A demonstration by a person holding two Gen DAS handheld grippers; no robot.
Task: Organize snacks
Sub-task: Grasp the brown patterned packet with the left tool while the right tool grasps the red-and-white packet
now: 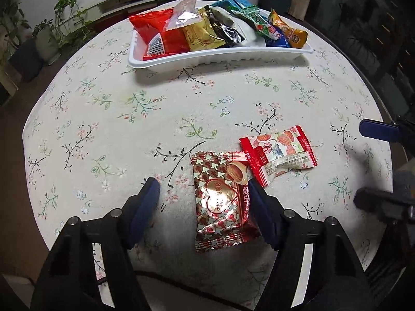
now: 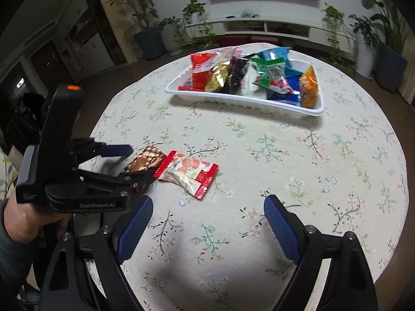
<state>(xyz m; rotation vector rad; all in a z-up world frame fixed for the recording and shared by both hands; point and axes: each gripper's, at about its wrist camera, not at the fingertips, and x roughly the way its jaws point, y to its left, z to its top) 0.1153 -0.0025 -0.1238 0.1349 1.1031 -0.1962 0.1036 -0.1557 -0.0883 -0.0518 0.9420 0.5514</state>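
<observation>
Left tool (image 1: 202,194) apart, straddling shiny red-gold foil snack packet (image 1: 223,204) lower centre; could snag overlapping red-white wrapper (image 1: 278,153). Right tool (image 2: 207,215) apart, idle.

White "GenRobot.AI" lettering on the black plastic body of the left gripper (image 2: 135,163), barcode on the red foil packet (image 1: 155,33) in the white plastic tray (image 1: 220,61), other print illegible.

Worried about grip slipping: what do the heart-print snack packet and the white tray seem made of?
Heart-print snack packet: likely metallised foil film, glossy, given its bright glare and crinkles. White tray: apparently thin moulded plastic with a smooth sheen and a ribbed wall.
</observation>
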